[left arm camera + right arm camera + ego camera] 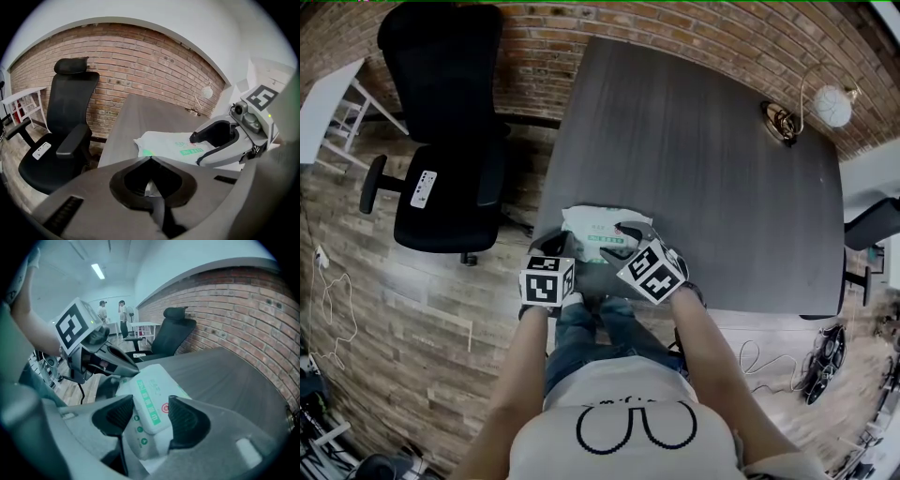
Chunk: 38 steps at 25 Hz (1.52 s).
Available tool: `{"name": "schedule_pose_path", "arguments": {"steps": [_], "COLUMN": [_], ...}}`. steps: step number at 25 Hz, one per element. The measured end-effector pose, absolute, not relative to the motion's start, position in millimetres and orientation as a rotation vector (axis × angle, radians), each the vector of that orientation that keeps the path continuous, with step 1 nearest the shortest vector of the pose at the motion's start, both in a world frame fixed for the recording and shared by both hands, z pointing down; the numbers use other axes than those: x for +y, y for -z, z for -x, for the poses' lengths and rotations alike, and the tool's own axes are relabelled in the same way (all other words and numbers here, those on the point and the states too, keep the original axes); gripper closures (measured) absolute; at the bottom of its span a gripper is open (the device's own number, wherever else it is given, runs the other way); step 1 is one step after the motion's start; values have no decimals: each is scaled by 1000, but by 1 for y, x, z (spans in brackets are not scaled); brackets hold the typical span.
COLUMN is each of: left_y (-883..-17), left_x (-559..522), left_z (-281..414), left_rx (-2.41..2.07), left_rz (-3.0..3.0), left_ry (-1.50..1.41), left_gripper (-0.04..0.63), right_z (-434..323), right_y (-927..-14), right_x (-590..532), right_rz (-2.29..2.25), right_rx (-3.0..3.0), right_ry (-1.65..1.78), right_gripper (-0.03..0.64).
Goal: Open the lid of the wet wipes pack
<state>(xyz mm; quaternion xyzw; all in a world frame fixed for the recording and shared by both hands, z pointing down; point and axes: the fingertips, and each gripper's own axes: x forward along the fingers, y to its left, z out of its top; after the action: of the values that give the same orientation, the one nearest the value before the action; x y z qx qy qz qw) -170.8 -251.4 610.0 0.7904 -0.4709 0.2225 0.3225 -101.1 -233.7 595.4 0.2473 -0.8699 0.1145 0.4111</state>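
Observation:
The white wet wipes pack (596, 225) lies near the front edge of the dark table (703, 178). Its flat plastic lid (150, 404) with a green label faces up and lies closed. My right gripper (630, 232) reaches over the pack from the right. Its two ribbed pads (183, 417) press against the lid's two long sides. My left gripper (560, 247) is at the pack's left end, jaws together, with a strip of the pack's white edge (148, 188) caught between them. In the left gripper view the right gripper (196, 151) sits on the pack (161, 142).
A black office chair (441, 178) stands left of the table on the wooden floor. A globe lamp (825, 101) sits at the table's far right corner. A brick wall (140, 70) runs behind the table. Two people (123, 315) stand far off.

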Motion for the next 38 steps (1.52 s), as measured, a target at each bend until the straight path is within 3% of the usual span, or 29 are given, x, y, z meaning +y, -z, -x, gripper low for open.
{"name": "schedule_pose_path", "arguments": {"steps": [10,16,26,29,38], "left_y": [-611,-611,-610,-610,-610], "left_x": [-251,-250,-249,-249,-248], "left_z": [170,169,170,170,169], "left_rx": [-1243,-1232,-1236,-1241,-1219], "left_rz": [-2054,-2051,-2037,-2035,-2034], "left_ry": [-605,-616,-607,-605,-613], "left_gripper": [597,597,597,597,597], "right_z": [96,98,101,100,91], "right_y": [-591,-587,-553,-544,-547], "right_x": [-239,-237,-252,-258,-287], "right_rz": [-483,-446,-462,-517,-637], "right_rx": [-2209,-2194,-2227,-2235,-2180], "right_ry": [-542,-457,-223,-169,-88], "right_gripper": [390,393,472,572,574]}}
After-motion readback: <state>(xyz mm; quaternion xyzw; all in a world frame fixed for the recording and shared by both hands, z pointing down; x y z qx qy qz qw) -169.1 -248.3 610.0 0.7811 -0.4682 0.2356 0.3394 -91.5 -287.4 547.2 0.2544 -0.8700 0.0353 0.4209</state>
